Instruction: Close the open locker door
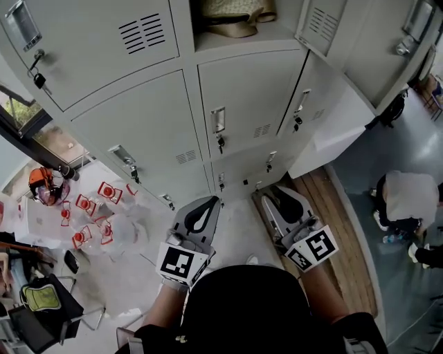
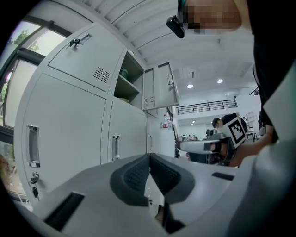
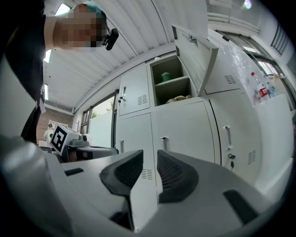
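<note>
The bank of grey lockers fills the head view, and one top compartment [image 1: 235, 21] stands open with a tan bag inside. Its door [image 1: 322, 24] is swung out to the right. My left gripper [image 1: 210, 200] and right gripper [image 1: 278, 188] are held low in front of the bottom lockers, far below that door and touching nothing. In the left gripper view the jaws [image 2: 150, 159] meet at their tips, with the open door [image 2: 159, 85] high above. In the right gripper view a narrow empty gap shows between the jaws [image 3: 150, 162], with the door [image 3: 196, 55] up and to the right.
A person crouches on the floor at the right [image 1: 408, 197]. A strip of wood flooring [image 1: 339, 228] runs beside a white cabinet [image 1: 332, 131]. At the left are red-capped bottles under clear plastic [image 1: 90, 207] and a chair with a green bag [image 1: 41, 297].
</note>
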The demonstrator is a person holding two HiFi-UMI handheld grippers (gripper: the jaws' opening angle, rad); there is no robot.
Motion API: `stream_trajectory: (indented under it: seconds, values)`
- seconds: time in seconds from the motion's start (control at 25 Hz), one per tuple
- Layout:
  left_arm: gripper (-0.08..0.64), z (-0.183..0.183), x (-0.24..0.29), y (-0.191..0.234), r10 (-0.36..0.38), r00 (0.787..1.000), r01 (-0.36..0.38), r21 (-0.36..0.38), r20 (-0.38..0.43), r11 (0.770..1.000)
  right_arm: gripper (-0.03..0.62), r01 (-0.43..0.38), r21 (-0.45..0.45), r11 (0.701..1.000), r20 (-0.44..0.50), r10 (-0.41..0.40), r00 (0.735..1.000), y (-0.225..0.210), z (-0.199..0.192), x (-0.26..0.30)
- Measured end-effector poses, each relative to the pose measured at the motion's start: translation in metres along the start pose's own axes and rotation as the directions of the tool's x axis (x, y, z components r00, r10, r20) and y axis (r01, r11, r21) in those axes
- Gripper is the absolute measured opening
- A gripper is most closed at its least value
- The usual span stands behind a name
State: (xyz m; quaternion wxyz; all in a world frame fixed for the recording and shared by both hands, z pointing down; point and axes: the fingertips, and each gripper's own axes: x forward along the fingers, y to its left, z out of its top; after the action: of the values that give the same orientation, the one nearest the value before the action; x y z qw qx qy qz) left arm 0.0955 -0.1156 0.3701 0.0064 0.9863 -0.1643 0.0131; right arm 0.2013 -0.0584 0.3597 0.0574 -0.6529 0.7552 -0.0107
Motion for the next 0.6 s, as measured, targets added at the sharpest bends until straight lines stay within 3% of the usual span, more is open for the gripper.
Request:
stream_trajectory:
  seconds: [0.32, 0.52, 0.6]
  values:
    - [0.023, 0.009, 0.014, -0.006, -0.033, 0.999, 0.032, 0.012, 0.02, 0.999, 0.098, 0.02, -0.02, 1.0, -0.004, -0.021, 1.0, -0.006, 0.001, -0.006]
    - [0.023, 0.0, 0.015, -0.009, -0.039, 0.999, 0.04, 0.015, -0.031, 0.999, 0.097, 0.024, -0.005, 1.0, -0.007, -0.024, 1.0, -0.008, -0.002, -0.01]
    - [0.023, 0.005, 0.017, -0.01, -0.038, 0.999, 0.038, 0.012, -0.006, 0.999, 0.097, 0.026, -0.005, 1.0, -0.007, -0.026, 1.0, -0.009, -0.002, -0.011]
